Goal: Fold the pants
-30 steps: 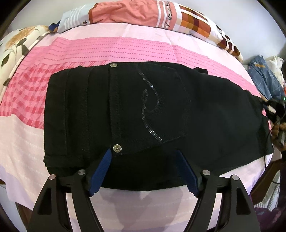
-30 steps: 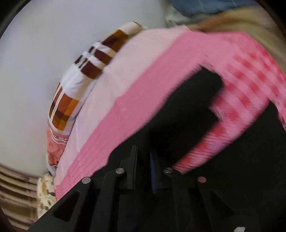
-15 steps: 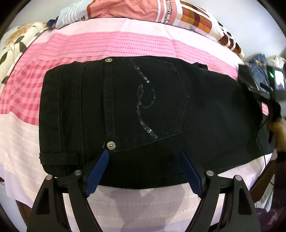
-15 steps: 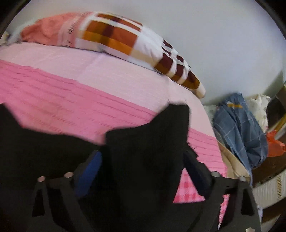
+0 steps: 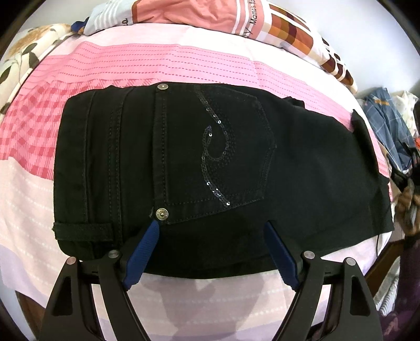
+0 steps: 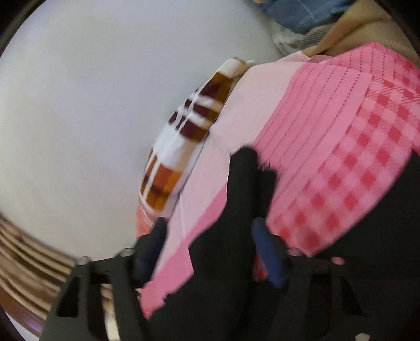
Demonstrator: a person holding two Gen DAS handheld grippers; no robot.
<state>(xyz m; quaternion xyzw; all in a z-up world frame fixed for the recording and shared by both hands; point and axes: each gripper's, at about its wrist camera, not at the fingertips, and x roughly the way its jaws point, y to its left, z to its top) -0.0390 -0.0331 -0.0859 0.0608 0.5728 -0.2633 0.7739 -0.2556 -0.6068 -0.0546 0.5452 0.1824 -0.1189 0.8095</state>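
Since half a second ago the right wrist view has swung from level to a steep roll and blurred, so the right gripper (image 6: pixel 210 249) is moving fast, while the left view has hardly shifted. Across the bed (image 5: pixel 183 63), with its pink striped and checked sheet, the black pants (image 5: pixel 210 162) lie folded into a broad block, waistband toward the bed's left side and near edge close to the bed's front edge, below the pillow (image 5: pixel 236 18) at the head. In the right wrist view a flap of the black cloth stands up between the right gripper's spread blue fingers (image 6: pixel 267 257); I cannot tell whether it is pinched. The left gripper (image 5: pixel 210 251) hangs over the near edge, jaws wide, holding nothing, its left finger just below the pocket rivet (image 5: pixel 162 214). To finish well, I would judge, carry the flap over slowly, lay its edge flush, and press the block down with the left gripper.
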